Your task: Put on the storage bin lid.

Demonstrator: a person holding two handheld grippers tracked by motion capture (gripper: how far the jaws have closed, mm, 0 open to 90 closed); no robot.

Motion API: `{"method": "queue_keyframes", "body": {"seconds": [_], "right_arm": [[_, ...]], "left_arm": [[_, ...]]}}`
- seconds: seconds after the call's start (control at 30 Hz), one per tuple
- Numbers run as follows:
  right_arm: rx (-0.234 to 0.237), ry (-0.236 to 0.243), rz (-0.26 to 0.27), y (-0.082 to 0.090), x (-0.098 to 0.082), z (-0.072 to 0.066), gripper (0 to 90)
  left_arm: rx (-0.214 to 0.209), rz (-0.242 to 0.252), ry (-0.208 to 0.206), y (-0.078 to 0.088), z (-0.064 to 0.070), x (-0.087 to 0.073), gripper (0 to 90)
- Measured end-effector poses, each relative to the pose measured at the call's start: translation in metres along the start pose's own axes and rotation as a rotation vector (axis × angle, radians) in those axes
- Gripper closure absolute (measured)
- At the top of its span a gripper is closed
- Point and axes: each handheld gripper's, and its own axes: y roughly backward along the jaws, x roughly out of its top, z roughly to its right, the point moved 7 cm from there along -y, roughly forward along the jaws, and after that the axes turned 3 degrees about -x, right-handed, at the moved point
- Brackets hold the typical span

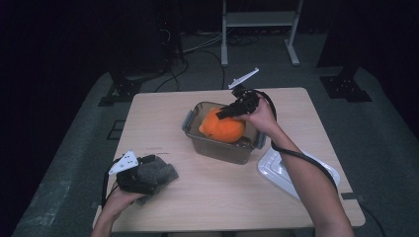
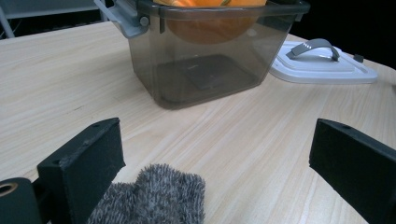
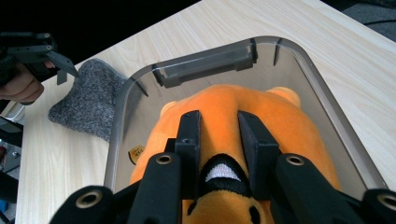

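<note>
At the near left corner of the table (image 1: 207, 197) the left gripper (image 2: 215, 154) rests with jaws wide apart, a grey fuzzy cloth (image 2: 154, 198) lying between them against the left jaw. Its own view alone shows the handled white lid (image 2: 322, 63) right of the smoky plastic box (image 1: 225, 145). Farther off, the right gripper (image 3: 218, 135) pinches the orange plush toy (image 3: 243, 116) narrowly inside that box, the toy's length running along the box

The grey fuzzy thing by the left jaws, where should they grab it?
Probably the fuzzy grey cloth is best pinched at its raised, bunched middle, coming straight down from above. It lies low and floppy on the table, so side edges offer little to bite. The left gripper already stands open over its near end.
</note>
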Motion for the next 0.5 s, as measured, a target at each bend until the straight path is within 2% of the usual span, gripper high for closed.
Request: {"method": "queue_keyframes", "body": {"seconds": [0.5], "right_arm": [[0.006, -0.007, -0.025, -0.012, -0.003, -0.001, 69.3]], "left_arm": [[0.003, 0.005, 0.001, 0.001, -0.001, 0.000, 2.4]]}}
